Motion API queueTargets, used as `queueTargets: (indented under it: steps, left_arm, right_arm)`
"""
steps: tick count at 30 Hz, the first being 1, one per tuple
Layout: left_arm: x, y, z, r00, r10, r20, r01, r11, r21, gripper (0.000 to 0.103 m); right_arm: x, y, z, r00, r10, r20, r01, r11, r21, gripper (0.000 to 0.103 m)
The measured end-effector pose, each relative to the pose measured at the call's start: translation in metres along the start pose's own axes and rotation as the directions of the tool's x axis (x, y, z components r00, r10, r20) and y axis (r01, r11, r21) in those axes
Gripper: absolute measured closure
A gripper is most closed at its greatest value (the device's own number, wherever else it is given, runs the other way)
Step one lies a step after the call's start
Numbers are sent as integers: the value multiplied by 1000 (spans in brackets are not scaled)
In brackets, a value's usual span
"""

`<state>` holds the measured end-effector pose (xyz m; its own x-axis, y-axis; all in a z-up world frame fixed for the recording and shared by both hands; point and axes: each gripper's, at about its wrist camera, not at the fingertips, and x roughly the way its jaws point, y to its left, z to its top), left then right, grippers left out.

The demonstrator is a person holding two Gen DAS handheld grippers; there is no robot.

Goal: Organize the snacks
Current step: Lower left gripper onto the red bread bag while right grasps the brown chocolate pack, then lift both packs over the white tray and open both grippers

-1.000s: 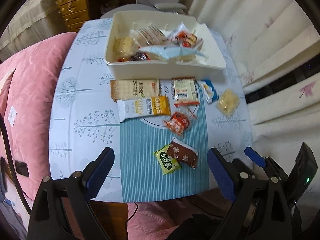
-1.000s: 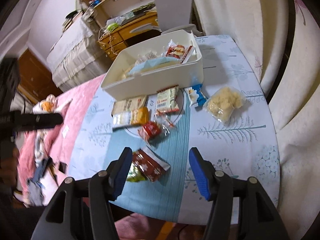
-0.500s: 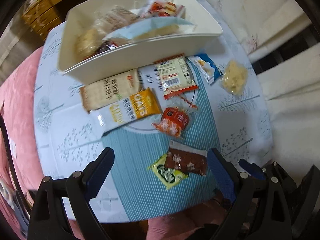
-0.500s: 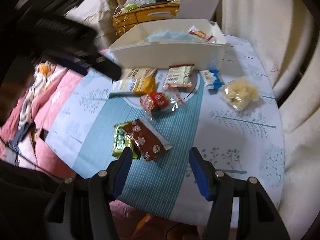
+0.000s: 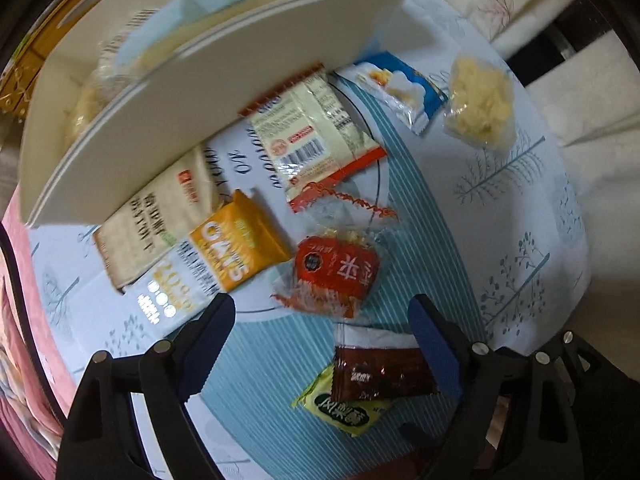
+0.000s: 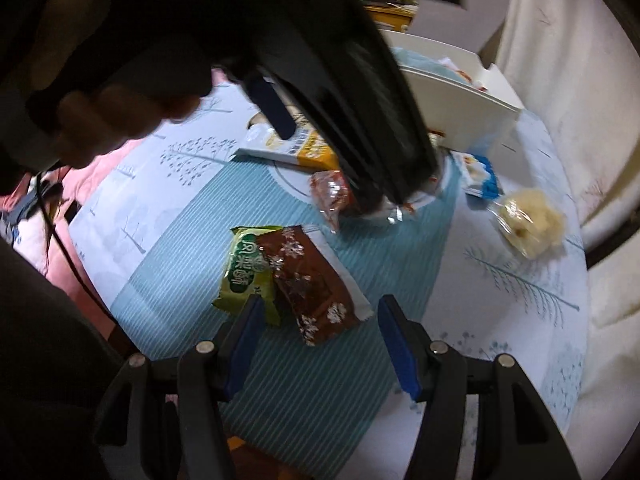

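Overhead, the left gripper (image 5: 320, 322) hangs with its fingers spread wide and empty, the red packet (image 5: 338, 270) lying between their tips on the desk (image 5: 520, 208). Just beyond it sit the orange oats bar (image 5: 224, 256) and a cream barcode packet (image 5: 316, 140), both beside the white box (image 5: 192, 120) that holds other snacks. Likewise, the right gripper (image 6: 320, 326) is wide open and holds nothing, poised over the brown packet (image 6: 308, 280), which overlaps the green packet (image 6: 246, 268).
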<state>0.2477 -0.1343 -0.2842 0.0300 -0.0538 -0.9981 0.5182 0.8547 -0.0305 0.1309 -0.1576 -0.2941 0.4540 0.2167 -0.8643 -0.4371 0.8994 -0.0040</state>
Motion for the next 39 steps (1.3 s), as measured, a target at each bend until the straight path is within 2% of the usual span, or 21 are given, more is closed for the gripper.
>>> queueTargets:
  steps: [4,9,16,17,18,20,21,22,23,24,28,34,39]
  left_arm:
    - [13,-6,6,1000,-1,-7,1,1000,22,19]
    - [25,-7,14,1000,-8,-16,9,1000,21,32]
    - [38,-13,25,1000,-14,-16,14,1000,21,39]
    - [39,-13,26,1000,-17,-13,17,1000,20,47]
    - [41,-13,27,1000,-23,-16,23,1000,19,50]
    - [43,-13,28,1000,-23,-13,23,1000,19,51]
    - [42,-13,28,1000,-19,-9,19,1000,23,53]
    - [43,-14,28,1000,-17,-6,17,999,26,53]
    - [44,-13,28,1000,-18,-4,18,1000,25,54]
    - [43,-11,28,1000,-20,-3,20,1000,20,54]
    - [37,-10,21,1000,-21,-8,21,1000,5,55]
    - [18,-7,16,999,-27,29,28,999,-28,55]
    - [-8,-2,6,997,-28,70,33,997,-66,55]
  right_arm:
    - [10,7,1,1000,-9,-4,9,999,-43,44]
    - [20,12,3,1000,-24,-9,23,996,-81,44]
    - [31,7,5,999,-7,-32,6,999,-40,44]
    - [32,6,5,1000,-2,-31,1,999,-32,44]
    - [32,5,5,1000,1,-30,-2,1000,-27,44]
    - [33,3,5,1000,9,-29,-10,1000,-21,45]
    - [33,3,5,999,15,-29,-16,1000,-19,48]
    - [34,2,5,999,23,-29,-23,1000,-18,52]
    - [34,1,5,999,25,-31,-26,1000,-17,62]
    - [35,0,5,999,20,-36,-21,1000,-17,65]
    - [36,-2,7,999,29,-44,-30,999,-11,66]
    - [29,-6,9,998,37,-54,-36,999,22,75]
    - [21,-13,5,994,62,-88,-54,995,89,76]
